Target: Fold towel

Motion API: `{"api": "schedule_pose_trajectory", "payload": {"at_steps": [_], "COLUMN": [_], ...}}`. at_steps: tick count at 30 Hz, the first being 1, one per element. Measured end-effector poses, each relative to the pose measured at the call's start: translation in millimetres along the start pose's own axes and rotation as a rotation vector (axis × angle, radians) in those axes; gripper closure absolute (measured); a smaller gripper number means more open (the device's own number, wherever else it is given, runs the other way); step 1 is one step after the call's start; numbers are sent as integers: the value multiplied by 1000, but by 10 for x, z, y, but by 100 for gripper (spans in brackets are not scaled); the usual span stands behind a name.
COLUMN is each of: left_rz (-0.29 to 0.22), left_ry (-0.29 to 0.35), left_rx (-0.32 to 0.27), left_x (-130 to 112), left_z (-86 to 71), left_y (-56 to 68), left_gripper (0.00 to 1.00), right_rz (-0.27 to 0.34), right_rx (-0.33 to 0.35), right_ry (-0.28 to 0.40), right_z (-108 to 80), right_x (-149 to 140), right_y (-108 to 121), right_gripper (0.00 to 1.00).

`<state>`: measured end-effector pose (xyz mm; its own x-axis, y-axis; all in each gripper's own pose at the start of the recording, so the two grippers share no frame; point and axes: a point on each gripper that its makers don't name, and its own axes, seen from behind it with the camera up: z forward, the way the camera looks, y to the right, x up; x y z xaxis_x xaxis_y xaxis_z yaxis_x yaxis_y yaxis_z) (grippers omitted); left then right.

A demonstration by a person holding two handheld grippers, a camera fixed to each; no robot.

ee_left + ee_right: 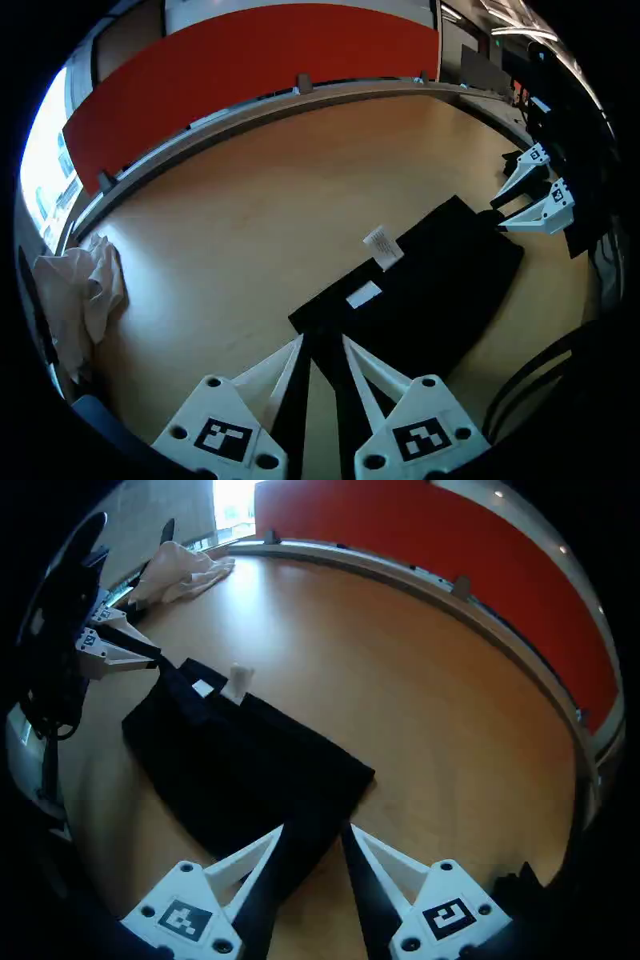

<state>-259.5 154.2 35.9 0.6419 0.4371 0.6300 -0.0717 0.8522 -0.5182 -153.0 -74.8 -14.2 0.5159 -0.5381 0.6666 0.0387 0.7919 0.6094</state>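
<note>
A black towel [432,288] lies folded into a long strip on the wooden table [264,208], with white tags [382,246] sticking out at its edge. My left gripper [324,340] is shut on the strip's near corner. At the strip's far end, my right gripper [498,216] pinches the other corner. In the right gripper view the black towel [240,760] runs away from my right gripper [314,830], whose fingers close on cloth at the near end. The left gripper [160,658] holds the far corner beside the white tag [236,682].
A crumpled cream cloth [80,288] lies near the table's edge, also visible as the cream cloth [180,572]. A red partition [240,64] stands along the table's back rim. A dark chair [56,640] is behind the left gripper.
</note>
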Motion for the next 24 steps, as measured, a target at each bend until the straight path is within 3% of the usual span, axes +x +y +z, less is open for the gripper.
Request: {"api": "schedule_pose_trajectory", "payload": {"at_steps": [3, 7, 11, 15, 17, 24], "left_rz": [-1, -5, -6, -12, -14, -23], "left_ry": [-1, -4, -7, -8, -7, -6], "left_rx": [3, 12, 16, 18, 21, 24], "left_x": [-14, -24, -21, -22, -21, -29], "left_z": [6, 6, 5, 1, -6, -44], "left_y": [-11, -36, -58, -70, -79, -81], "left_gripper": [74, 66, 39, 9, 5, 4], "right_rz": [-11, -24, -27, -23, -19, -11], "right_rx": [-19, -31, -42, -54, -54, -50], "right_ry": [-3, -3, 4, 18, 25, 31], "right_z": [12, 13, 5, -6, -14, -50], "right_x": [-13, -13, 13, 61, 77, 55], "right_y": [57, 102, 143, 178, 182, 176], "right_gripper": [38, 36, 30, 5, 3, 2]}}
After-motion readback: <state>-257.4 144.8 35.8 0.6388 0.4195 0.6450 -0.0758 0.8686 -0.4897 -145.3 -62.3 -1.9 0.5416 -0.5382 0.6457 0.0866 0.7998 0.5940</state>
